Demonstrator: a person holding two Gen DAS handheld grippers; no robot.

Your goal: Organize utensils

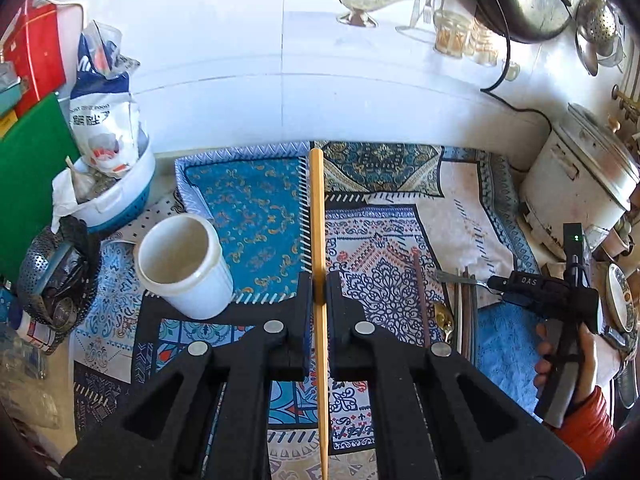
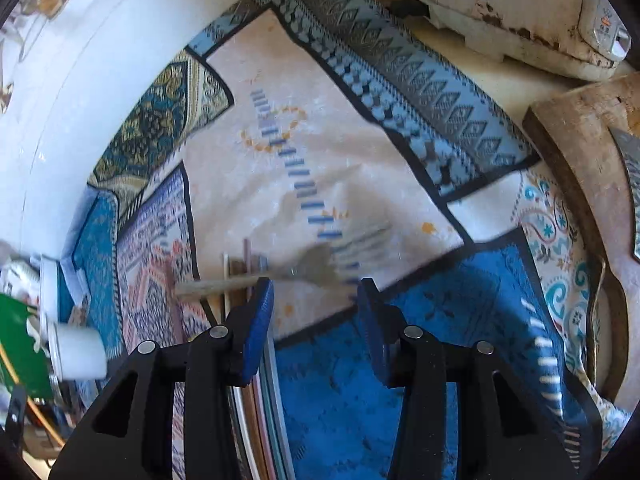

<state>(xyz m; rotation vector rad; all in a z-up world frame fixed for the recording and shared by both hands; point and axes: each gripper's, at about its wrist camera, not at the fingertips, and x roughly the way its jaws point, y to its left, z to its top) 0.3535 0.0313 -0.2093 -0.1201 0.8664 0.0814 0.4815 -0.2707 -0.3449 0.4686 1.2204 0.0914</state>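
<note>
In your left claw [image 1: 319,288]: a wooden chopstick [image 1: 318,216], clamped tight, pointing away over the patterned cloth [image 1: 256,200].
Your right claw [image 2: 316,292]: parted, nothing between the pads, above the cloth.
Fork [image 2: 320,266]: blurred, lying just ahead of your right claw across more chopsticks [image 2: 240,268].
White cup [image 1: 182,266]: upright, left of your clamped chopstick, on the table.

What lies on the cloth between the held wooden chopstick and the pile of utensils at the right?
In the left wrist view, only bare patterned cloth lies between the wooden chopstick and the utensil pile.
</note>
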